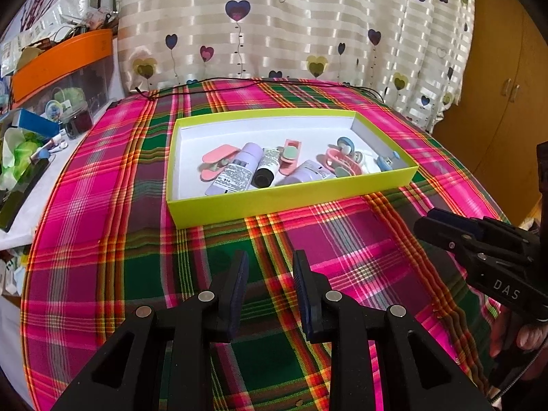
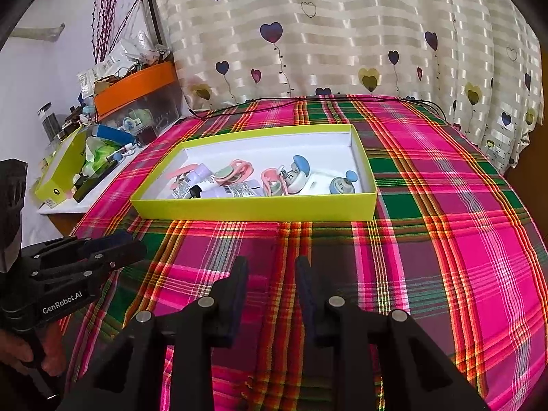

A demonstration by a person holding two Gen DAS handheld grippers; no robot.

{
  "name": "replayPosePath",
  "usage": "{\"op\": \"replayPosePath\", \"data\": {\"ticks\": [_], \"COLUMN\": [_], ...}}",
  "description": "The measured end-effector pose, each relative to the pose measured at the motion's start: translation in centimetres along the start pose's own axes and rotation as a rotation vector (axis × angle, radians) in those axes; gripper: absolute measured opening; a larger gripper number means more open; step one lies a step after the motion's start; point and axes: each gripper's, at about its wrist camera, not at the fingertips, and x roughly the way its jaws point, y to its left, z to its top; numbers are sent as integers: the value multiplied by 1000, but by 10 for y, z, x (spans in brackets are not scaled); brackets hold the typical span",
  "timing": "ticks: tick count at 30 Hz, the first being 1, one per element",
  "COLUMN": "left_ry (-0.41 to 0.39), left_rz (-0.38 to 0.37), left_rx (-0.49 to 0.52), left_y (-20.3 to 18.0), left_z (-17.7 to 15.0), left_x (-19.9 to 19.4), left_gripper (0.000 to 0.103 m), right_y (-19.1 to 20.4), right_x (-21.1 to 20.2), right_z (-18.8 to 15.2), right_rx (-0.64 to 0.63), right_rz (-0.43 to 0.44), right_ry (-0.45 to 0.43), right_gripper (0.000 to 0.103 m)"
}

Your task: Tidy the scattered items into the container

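Observation:
A shallow lime-green box [image 1: 291, 200] with a white inside sits in the middle of the plaid tablecloth [image 1: 359, 236]. In it lie two lavender tubes [image 1: 239, 167], a black-capped tube [image 1: 265, 171], pink clips [image 1: 219, 154] and blue-and-white pieces [image 1: 388, 162]. My left gripper [image 1: 271, 260] hovers over bare cloth in front of the box, open, with nothing between its fingers. My right gripper [image 2: 271, 263] is open and holds nothing, also short of the box [image 2: 253, 209]. Each gripper shows at the edge of the other's view: the right gripper [image 1: 428, 221] and the left gripper [image 2: 133, 243].
A thin black cable [image 1: 260, 84] runs along the table's far edge below a heart-print curtain [image 1: 274, 27]. To the left, a side table holds an orange-lidded bin [image 2: 137, 84], a second lime box [image 2: 60, 171] and clutter. A wooden cabinet [image 1: 496, 78] stands at the right.

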Motion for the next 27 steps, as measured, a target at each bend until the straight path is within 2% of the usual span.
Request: {"op": "replayPosePath", "data": {"ticks": [14,27], "left_ry": [-17,-49], "left_rz": [9,54], "left_rx": [-14,-7], "left_y": [5,5], "left_z": [3,8], "left_x": [-6,-16], "left_gripper": [28,28], "right_y": [5,11], "right_x": [-2,-5], "right_z": [2,5], "right_rx": [-15,-32], "right_rz": [2,17], "right_ry": [-4,-8], "right_gripper": [28,28]}}
